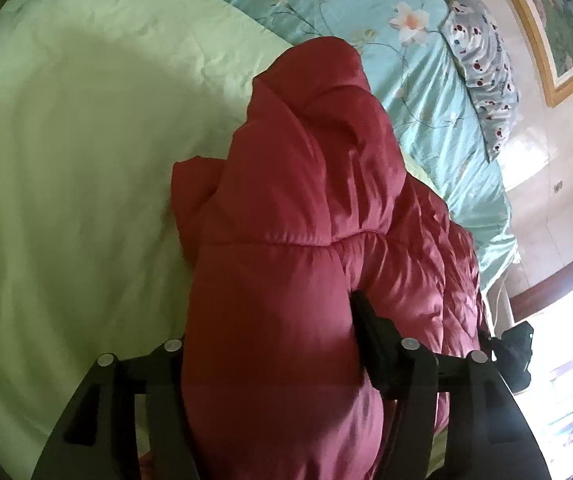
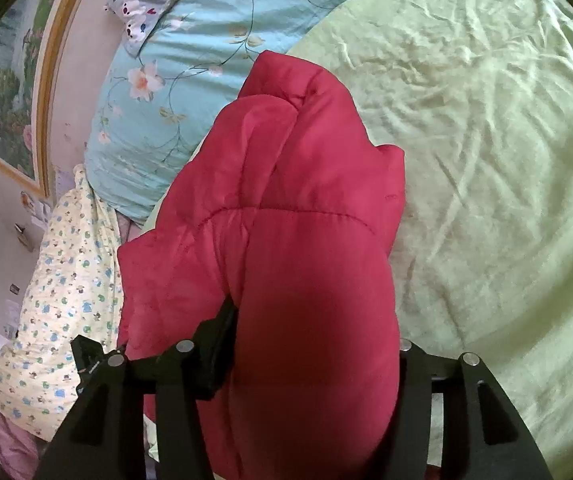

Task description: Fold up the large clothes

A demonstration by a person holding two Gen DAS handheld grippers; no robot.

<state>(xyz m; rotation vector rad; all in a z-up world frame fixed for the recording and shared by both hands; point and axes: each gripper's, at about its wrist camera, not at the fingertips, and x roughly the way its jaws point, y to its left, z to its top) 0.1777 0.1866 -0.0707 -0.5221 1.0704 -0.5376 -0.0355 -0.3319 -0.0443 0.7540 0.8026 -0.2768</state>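
Observation:
A red puffy quilted jacket [image 1: 298,208] hangs bunched above a pale green sheet [image 1: 66,160]. My left gripper [image 1: 274,344] is shut on a thick fold of the jacket; only one black finger [image 1: 366,320] shows, the other is buried in fabric. In the right wrist view the same jacket [image 2: 298,220] fills the middle. My right gripper [image 2: 310,344] is shut on another thick fold; one black finger [image 2: 218,340] shows at the left, the other is hidden under the fabric. Both hold the jacket lifted off the bed.
A turquoise floral quilt [image 1: 366,20] lies at the head of the bed with a spotted pillow [image 1: 482,64]. A framed picture [image 2: 10,92] hangs on the wall. A yellow patterned blanket [image 2: 66,292] lies beside the bed edge. Bright window light [image 1: 566,360] is at the right.

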